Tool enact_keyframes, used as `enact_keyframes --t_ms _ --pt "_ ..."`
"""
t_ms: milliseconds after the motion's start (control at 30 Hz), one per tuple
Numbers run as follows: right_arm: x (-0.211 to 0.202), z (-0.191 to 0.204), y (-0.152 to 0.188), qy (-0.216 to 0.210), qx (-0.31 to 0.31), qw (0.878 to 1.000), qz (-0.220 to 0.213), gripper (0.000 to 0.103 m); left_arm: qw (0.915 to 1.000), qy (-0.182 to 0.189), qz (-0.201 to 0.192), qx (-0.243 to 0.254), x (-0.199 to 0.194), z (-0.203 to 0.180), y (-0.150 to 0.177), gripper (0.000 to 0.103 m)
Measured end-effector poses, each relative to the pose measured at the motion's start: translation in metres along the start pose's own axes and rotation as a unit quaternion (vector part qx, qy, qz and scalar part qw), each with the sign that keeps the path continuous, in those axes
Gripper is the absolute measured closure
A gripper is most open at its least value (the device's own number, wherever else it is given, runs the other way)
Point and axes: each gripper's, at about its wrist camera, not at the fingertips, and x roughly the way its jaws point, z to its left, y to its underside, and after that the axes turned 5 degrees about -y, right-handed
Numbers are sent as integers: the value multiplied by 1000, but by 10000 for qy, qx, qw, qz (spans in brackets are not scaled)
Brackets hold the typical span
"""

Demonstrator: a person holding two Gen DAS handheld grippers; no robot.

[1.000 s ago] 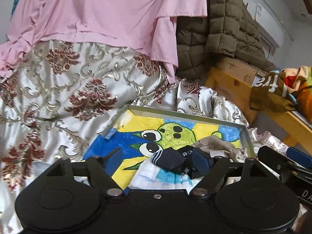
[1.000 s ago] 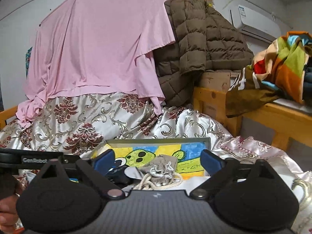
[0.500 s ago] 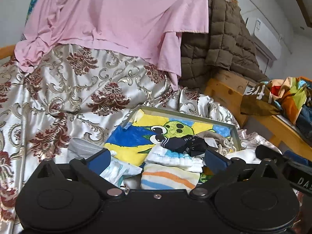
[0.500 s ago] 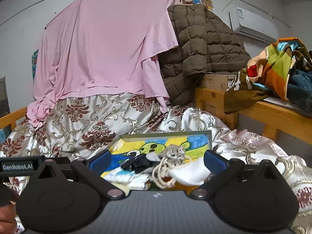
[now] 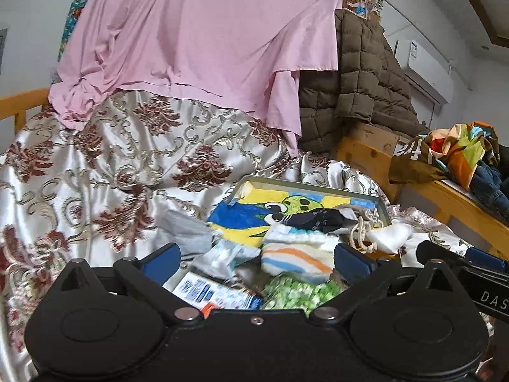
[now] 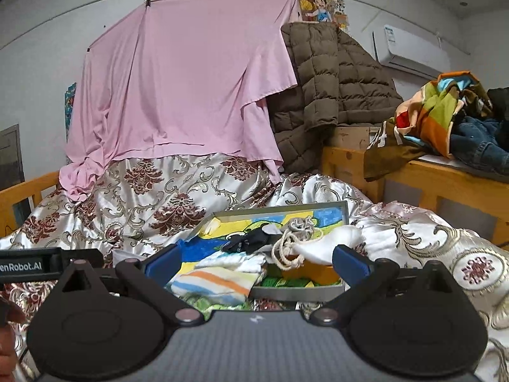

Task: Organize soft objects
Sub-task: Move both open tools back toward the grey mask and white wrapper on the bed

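A shallow grey tray (image 5: 311, 186) (image 6: 280, 211) with a cartoon picture as its floor lies on the patterned bed cover. A pile of soft things sits on it: a white cloth with orange and blue stripes (image 5: 296, 258) (image 6: 216, 281), dark socks (image 5: 315, 218) (image 6: 251, 242), a beige rope (image 5: 359, 235) (image 6: 286, 251), a grey pouch (image 6: 299, 224) and a white cloth (image 5: 388, 235) (image 6: 327, 243). My left gripper (image 5: 256, 259) is open and empty, back from the pile. My right gripper (image 6: 257, 262) is open too, holding nothing.
A green bag (image 5: 299, 293), a white-blue packet (image 5: 216, 293) and a grey cloth (image 5: 187, 232) lie near the tray's front. An orange block (image 6: 318, 270) sits in the tray. A pink sheet (image 6: 191, 89) and brown quilted jacket (image 6: 331, 95) hang behind. Clothes are piled on a wooden frame (image 6: 445, 184) at right.
Both grippers have drawn back from the tray, so more of the pile shows. The left jaws have widened, and the dark socks once between them lie on the tray.
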Motion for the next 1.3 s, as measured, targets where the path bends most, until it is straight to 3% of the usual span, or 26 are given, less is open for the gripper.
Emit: enact_keyframes --t_ms 133,467,700,900,1067,1300 --pt "-15 12 10 -2 -81 10000 -40 0 9999 -78 -32 -134 -17 16 8 1" --pt "-31 46 37 -17 -328 9989 340 0 9991 -389 -131 -62 -45 52 32 1" --pt "-28 68 56 -263 -573 9966 532 0 9970 -685 -177 328 -55 70 51 1" --pt "-15 80 69 -809 -467 9910 962 0 9954 -832 32 480 -48 80 62 1" --pt "-7 83 74 -829 -414 9894 1114 0 9929 -983 178 649 -41 81 67 1" --pt "-1 83 77 -897 -398 9865 1314 0 9917 -1148 312 486 -36 88 68 1"
